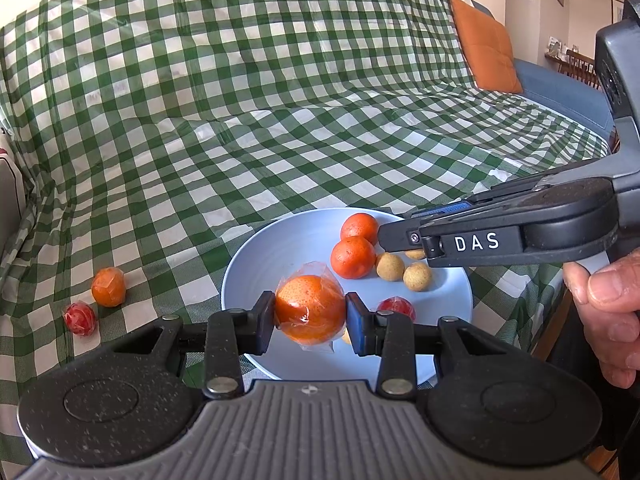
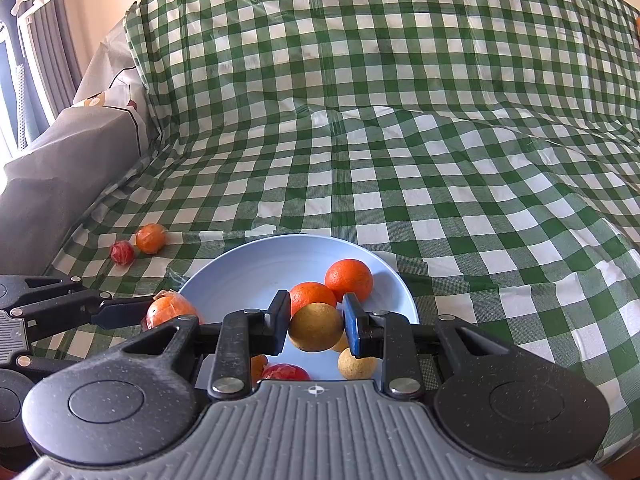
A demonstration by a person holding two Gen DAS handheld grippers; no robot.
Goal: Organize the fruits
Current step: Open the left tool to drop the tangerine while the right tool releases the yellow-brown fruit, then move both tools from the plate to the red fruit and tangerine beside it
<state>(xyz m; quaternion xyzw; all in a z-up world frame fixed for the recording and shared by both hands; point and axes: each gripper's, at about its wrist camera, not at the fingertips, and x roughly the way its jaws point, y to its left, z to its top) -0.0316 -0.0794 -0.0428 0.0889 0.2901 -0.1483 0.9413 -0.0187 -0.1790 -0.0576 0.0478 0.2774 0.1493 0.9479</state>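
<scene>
Left wrist: green-checked cloth [image 1: 280, 100], orange cushion [image 1: 486, 50].

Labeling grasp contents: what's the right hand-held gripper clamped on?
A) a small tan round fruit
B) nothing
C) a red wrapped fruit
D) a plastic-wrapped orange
A: in the right wrist view the right hand-held gripper has both pads pressed on a small tan round fruit, held above the blue bowl; the plastic-wrapped orange sits in the left hand-held gripper.
</scene>
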